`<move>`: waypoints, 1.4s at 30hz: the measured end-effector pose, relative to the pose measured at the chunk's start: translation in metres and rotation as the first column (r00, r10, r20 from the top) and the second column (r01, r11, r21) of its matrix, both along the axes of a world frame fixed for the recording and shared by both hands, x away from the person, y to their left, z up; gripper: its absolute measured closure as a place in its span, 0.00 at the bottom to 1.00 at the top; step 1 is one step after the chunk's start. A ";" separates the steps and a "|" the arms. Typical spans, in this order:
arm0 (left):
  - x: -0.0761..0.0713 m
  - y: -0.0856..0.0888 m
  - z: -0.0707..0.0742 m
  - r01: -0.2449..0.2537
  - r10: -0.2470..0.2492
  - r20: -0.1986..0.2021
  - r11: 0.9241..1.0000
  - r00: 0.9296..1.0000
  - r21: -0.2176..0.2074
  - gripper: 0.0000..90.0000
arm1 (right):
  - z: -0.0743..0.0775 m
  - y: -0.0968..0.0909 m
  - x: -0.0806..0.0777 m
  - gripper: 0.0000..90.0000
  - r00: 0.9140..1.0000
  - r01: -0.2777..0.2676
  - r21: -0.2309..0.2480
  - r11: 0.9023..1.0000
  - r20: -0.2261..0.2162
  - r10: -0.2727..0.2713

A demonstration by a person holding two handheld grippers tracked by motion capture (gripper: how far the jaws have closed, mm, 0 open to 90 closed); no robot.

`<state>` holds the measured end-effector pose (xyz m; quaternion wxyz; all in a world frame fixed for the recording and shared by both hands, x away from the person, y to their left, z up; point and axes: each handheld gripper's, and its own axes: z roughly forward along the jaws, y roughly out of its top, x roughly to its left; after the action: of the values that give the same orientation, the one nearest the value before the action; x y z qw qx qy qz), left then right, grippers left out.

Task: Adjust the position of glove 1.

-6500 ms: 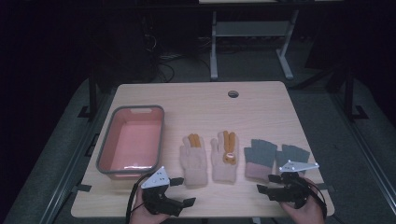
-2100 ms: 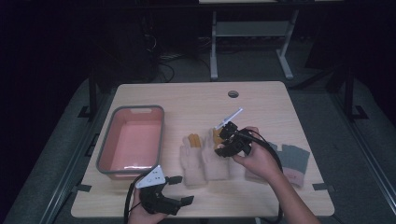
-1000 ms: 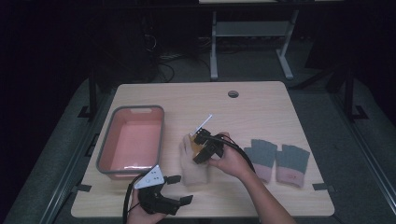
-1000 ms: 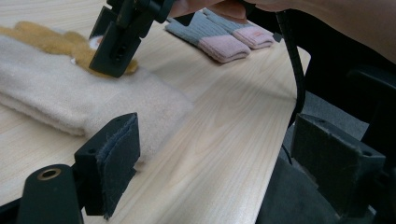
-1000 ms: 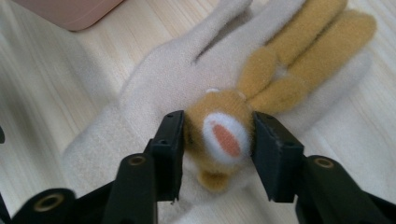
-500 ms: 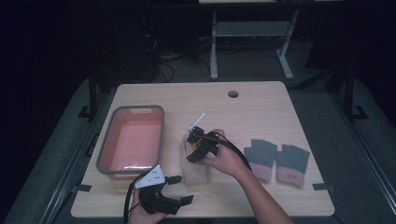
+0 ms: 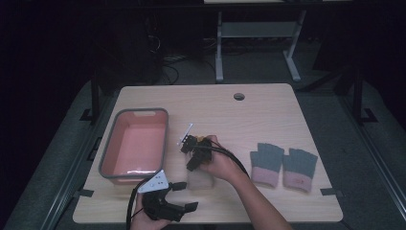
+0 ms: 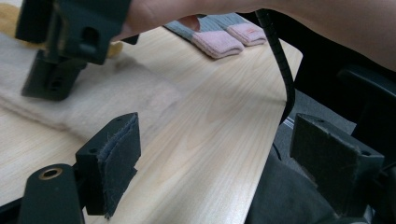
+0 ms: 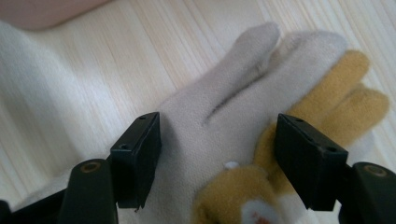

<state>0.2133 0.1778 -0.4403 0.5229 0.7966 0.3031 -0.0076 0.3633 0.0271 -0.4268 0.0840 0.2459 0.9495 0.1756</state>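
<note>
A: Over the desk (image 7: 268, 115), from the high view, the right gripper (image 7: 190, 154) sits above the cream gloves (image 7: 201, 179), between the pink tub (image 7: 129, 175) and the grey gloves (image 7: 282, 165). I read this as the let-go, with one cream glove laid on its mate

B: And the left gripper (image 7: 186, 196)?

A: Idle at the front edge, spread wide, holding nothing. The left gripper view agrees: its fingers (image 8: 116, 158) stand far apart over bare wood, with the cream pile just ahead

B: What about the right gripper view?

A: Its fingers have just been opening. They straddle the top glove's cream and mustard digits, and the pads are clear of the cloth, so nothing is gripped

B: Next move?

A: Probably lift straight up so the fleece doesn't snag, then take both layers at once if the pile is meant for the tub. The hand hides the cuffs, so I can't tell how squarely they overlap

B: And against the oldest frame?

A: Back then the cream gloves lay side by side and the right gripper rested near the grey pair. Now there is one pile, further left, and the left gripper has stayed put
</note>
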 end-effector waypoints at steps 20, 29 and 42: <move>0.008 -0.013 -0.003 0.013 -0.014 -0.081 1.000 0.997 -0.007 0.18 | 0.003 -0.056 0.003 0.36 0.987 0.156 0.033 0.987 -0.049 -0.154; 0.024 -0.020 0.004 -0.024 0.023 -0.121 1.000 0.992 -0.003 0.18 | 0.023 -0.074 -0.004 0.36 0.979 0.200 0.166 0.966 -0.082 -0.188; 0.052 -0.044 -0.002 -0.068 0.071 -0.199 0.998 0.978 0.017 0.15 | 0.022 -0.125 -0.015 0.35 0.947 0.313 0.312 0.897 -0.182 -0.267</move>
<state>0.2651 0.1335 -0.4421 0.4857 0.7835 0.3816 -0.0674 0.3481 -0.0980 -0.4048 0.0019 0.4066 0.8617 0.3036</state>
